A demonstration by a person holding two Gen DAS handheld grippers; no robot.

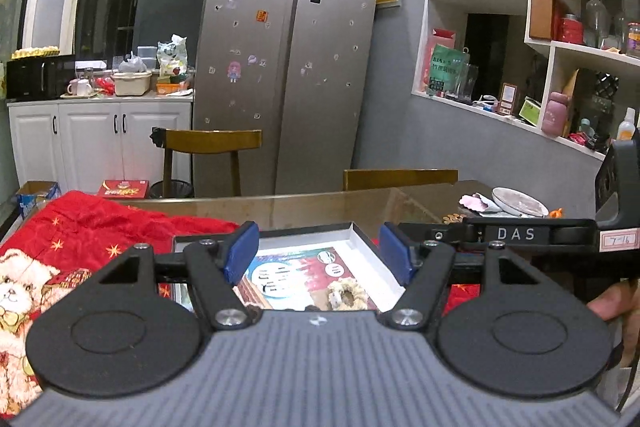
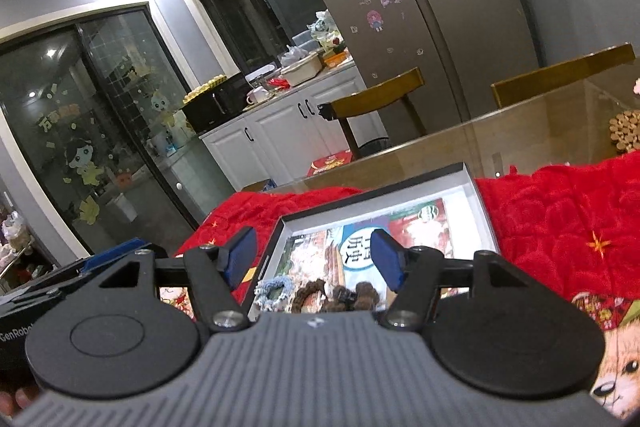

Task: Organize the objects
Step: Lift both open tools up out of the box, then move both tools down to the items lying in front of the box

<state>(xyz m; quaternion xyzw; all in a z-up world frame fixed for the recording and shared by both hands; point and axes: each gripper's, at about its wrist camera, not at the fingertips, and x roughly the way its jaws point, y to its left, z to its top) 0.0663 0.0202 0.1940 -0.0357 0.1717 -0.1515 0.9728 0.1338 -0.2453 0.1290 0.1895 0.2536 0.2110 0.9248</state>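
Left gripper (image 1: 318, 253): we record blue pads spread wide, nothing between them, poised above the shallow box (image 1: 362, 235). Right gripper (image 2: 312, 259): likewise parted and empty, above the same box (image 2: 478, 203).

View differences, with the box as landmark:
- Only the left wrist view shows a cream knitted scrunchie (image 1: 347, 294) inside the box, a white plate (image 1: 520, 202) on the glass table (image 1: 320, 205) beyond the box's right, and the other gripper's black body (image 1: 520, 234) just right of the box.
- Only the right wrist view shows a pale blue scrunchie (image 2: 274, 289), a brown braided hair tie (image 2: 314, 293) and dark brown hair ties (image 2: 358, 295) along the box's near edge, and a wooden bead trivet (image 2: 626, 129) on the table (image 2: 440, 155) far right of it.

Box: white inner walls, dark outer rim, a colourfully printed sheet lining the bottom. It lies on a red blanket (image 2: 560, 219) with gold stars and a bear print, spread over the table.
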